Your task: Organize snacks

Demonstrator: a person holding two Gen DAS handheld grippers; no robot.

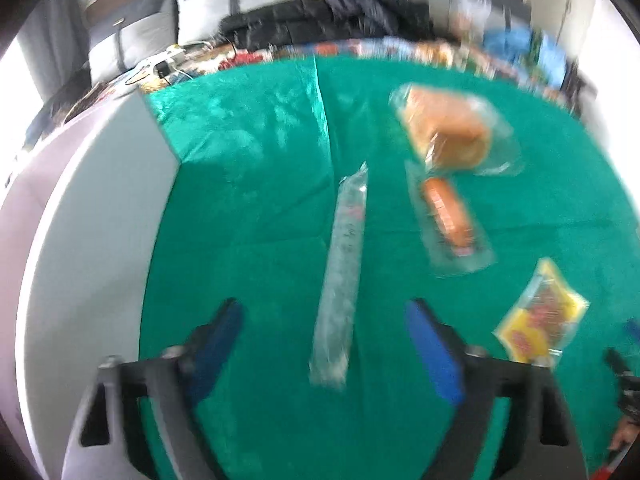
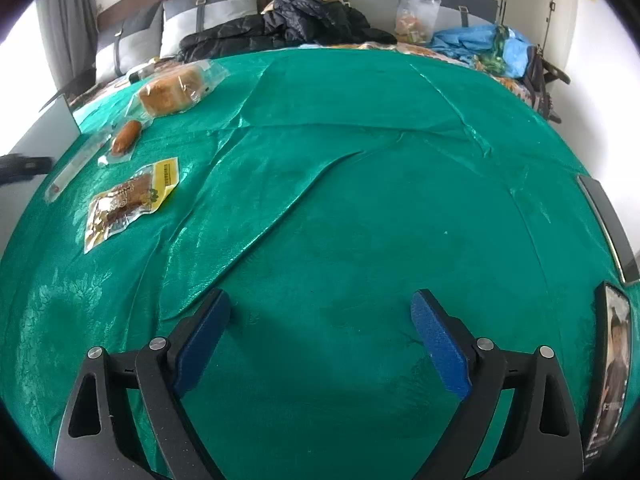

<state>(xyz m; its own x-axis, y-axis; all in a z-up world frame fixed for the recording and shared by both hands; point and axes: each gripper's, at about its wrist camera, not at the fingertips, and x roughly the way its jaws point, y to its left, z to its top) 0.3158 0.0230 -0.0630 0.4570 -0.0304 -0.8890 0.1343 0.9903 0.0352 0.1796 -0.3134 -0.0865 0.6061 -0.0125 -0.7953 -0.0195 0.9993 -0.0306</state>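
In the left wrist view a long clear stick packet (image 1: 342,276) lies on the green cloth (image 1: 248,208), its near end between the blue pads of my left gripper (image 1: 324,308). The pads stand apart from it on both sides, so the gripper is open. To the right lie a wrapped bread loaf (image 1: 448,132), a wrapped sausage (image 1: 446,216) and a yellow snack packet (image 1: 540,316). My right gripper (image 2: 322,300) hangs open over bare cloth, nothing between its fingers. From there the loaf (image 2: 172,88), sausage (image 2: 126,136), yellow packet (image 2: 128,200) and stick packet (image 2: 76,168) sit far left.
A white box (image 1: 92,208) stands along the cloth's left edge, also seen as the white box (image 2: 40,132) in the right wrist view. A phone (image 2: 612,368) and a dark flat object (image 2: 608,224) lie at the right edge. Black jackets (image 2: 304,24), pillows and bags crowd the far side.
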